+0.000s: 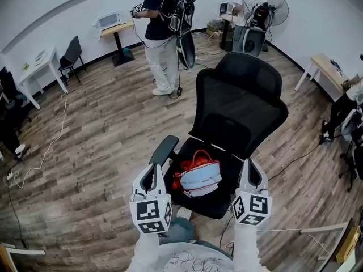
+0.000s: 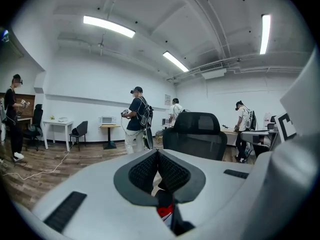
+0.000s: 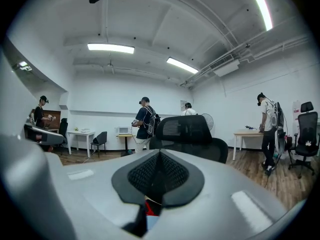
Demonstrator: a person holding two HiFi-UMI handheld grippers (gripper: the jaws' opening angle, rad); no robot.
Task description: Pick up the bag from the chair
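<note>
One bag (image 1: 199,177) on one chair (image 1: 241,103); two grippers: left gripper (image 1: 152,170), right gripper (image 1: 251,166).

The black office chair (image 1: 241,103) is showing a matt mesh back. At its six o'clock, the pale-blue-and-red cloth bag (image 1: 199,179) is looking smooth and slightly glossy. The grey-brown wood-grain floor (image 1: 102,135) is gleaming faintly.

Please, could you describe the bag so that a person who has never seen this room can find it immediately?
A big black mesh office chair stands in the middle of the wooden floor. On its seat lies a small bag. It is light blue with red parts, the only coloured thing on the all-black chair.
</note>
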